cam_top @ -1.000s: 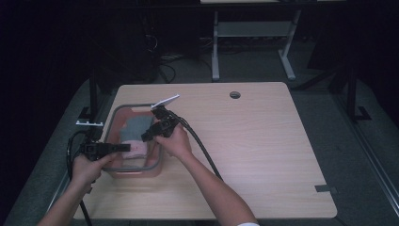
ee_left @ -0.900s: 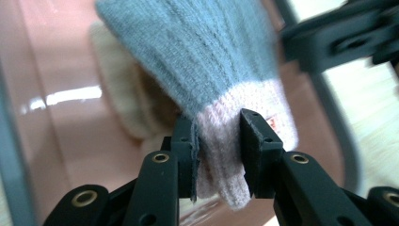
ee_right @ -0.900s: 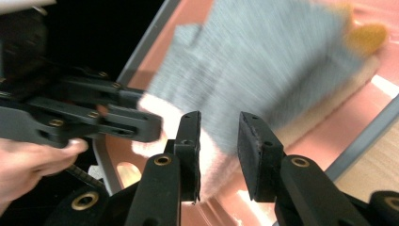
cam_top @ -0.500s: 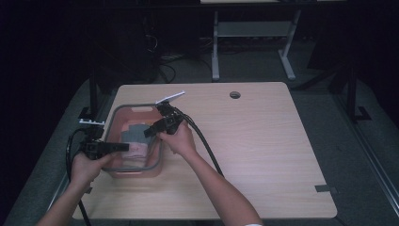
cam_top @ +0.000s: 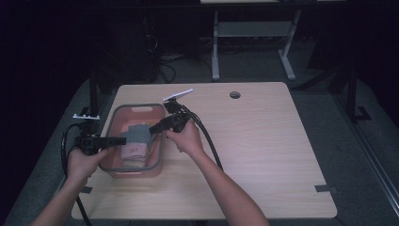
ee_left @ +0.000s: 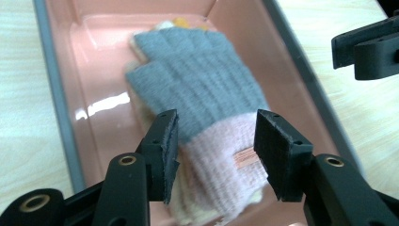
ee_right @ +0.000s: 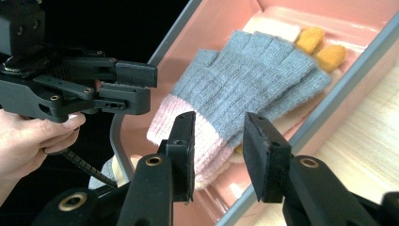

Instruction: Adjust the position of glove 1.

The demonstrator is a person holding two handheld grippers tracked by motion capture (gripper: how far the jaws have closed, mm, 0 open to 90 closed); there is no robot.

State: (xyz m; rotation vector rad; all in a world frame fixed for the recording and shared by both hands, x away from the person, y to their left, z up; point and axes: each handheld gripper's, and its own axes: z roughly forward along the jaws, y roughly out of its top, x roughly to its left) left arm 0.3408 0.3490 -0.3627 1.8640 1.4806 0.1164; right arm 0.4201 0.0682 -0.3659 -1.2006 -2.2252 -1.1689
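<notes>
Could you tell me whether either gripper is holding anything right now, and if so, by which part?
Nothing is held. The left gripper and right gripper both stand open above the grey and pink glove, which lies in the pink bin.

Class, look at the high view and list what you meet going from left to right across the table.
Left gripper → pink bin holding the grey glove → right gripper → round hole in the tabletop → strip of tape near the table's right edge.

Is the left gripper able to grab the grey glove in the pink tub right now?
Probably yes. The left gripper has just been opening, its jaws stand apart over the grey glove, and nothing lies between them.
</notes>
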